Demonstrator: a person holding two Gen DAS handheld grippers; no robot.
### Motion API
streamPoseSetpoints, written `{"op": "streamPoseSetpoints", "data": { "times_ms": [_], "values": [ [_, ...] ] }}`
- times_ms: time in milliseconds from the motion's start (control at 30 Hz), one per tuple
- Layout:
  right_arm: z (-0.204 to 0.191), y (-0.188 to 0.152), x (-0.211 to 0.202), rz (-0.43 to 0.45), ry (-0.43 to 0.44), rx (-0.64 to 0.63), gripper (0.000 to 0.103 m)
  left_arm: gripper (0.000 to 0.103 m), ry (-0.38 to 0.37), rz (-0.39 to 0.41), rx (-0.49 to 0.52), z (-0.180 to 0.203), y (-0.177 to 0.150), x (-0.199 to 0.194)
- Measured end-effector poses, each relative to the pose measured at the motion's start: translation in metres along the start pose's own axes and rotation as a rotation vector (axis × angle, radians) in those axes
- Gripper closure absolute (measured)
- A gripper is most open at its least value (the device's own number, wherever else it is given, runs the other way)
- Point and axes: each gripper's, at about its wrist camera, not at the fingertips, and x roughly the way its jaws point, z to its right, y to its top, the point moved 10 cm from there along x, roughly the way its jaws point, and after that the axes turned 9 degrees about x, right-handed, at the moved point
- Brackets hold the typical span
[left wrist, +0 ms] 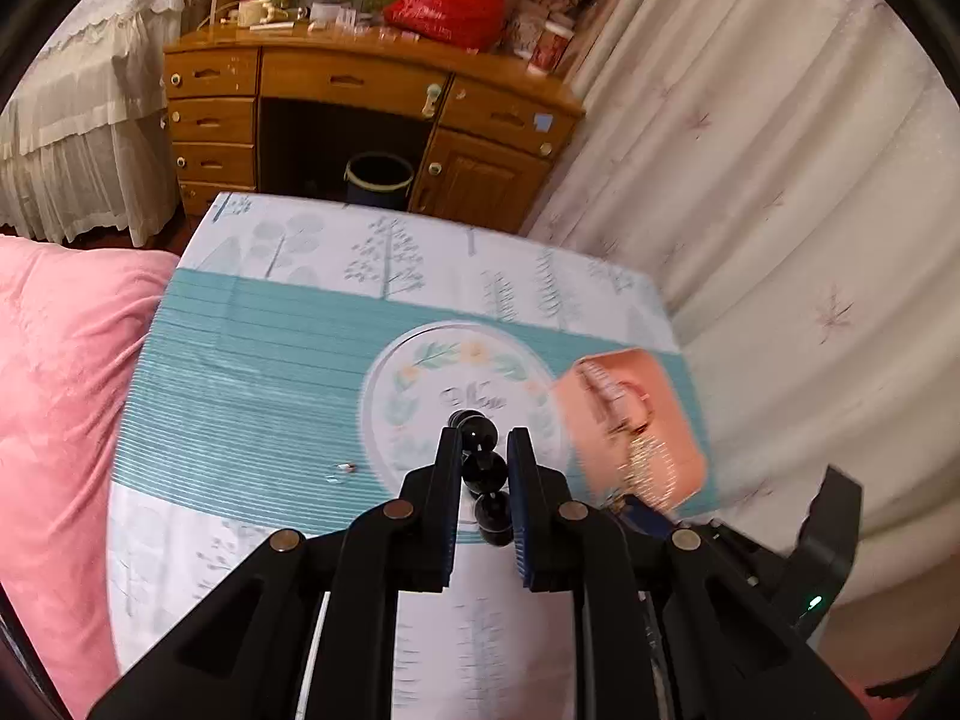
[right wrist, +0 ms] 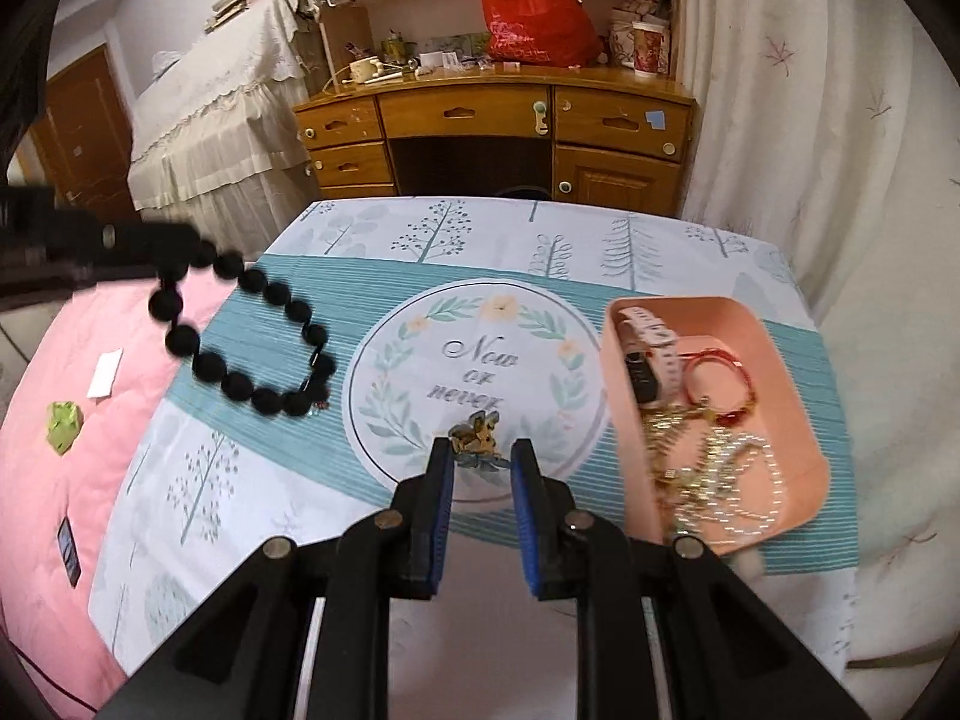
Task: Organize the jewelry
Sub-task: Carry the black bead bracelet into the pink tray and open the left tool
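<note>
My left gripper (left wrist: 485,441) is shut on a black bead bracelet (left wrist: 483,468); in the right wrist view the bracelet (right wrist: 240,330) hangs from it in the air over the table's left side. My right gripper (right wrist: 480,450) is open, low over the table, with a small gold-and-teal brooch (right wrist: 477,435) lying between its fingertips. A pink tray (right wrist: 798,372) at the right holds a watch (right wrist: 651,354), a red string bracelet (right wrist: 720,378) and gold chains (right wrist: 720,480). The tray also shows in the left wrist view (left wrist: 684,420).
The table wears a teal and white cloth (right wrist: 270,480) with a round motif. A tiny shiny piece (left wrist: 346,468) lies on the cloth. A pink quilt (right wrist: 54,480) lies to the left. A wooden desk (right wrist: 498,120) and a curtain (right wrist: 840,150) stand behind.
</note>
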Motion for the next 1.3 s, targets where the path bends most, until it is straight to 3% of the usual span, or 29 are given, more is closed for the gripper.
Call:
{"op": "streamPoseSetpoints", "data": {
  "times_ms": [200, 533, 833, 867, 967, 1133, 1300],
  "values": [
    [0.034, 0.008, -0.023, 0.009, 0.053, -0.034, 0.084, 0.09, -0.01, 0.037, 0.015, 0.064, 0.009, -0.001],
    [0.102, 0.019, -0.039, 0.024, 0.075, -0.018, 0.084, 0.09, -0.067, 0.022, 0.044, 0.154, 0.015, 0.04],
    [0.139, 0.03, -0.039, 0.025, 0.093, 0.008, 0.083, 0.09, -0.058, 0.013, 0.074, 0.201, 0.023, 0.069],
    [0.14, 0.031, -0.039, 0.021, 0.106, 0.01, 0.083, 0.088, -0.044, -0.002, 0.075, 0.201, 0.023, 0.072],
    [0.144, 0.029, -0.035, -0.003, 0.102, 0.009, 0.083, 0.058, 0.032, -0.032, 0.085, 0.198, 0.023, 0.076],
    [0.146, 0.022, -0.032, -0.042, 0.109, 0.022, 0.083, 0.042, 0.073, -0.038, 0.068, 0.187, 0.02, 0.069],
    [0.147, 0.012, -0.03, -0.076, 0.109, 0.044, 0.076, 0.041, 0.124, -0.083, 0.021, 0.156, 0.0, 0.068]
  ]
}}
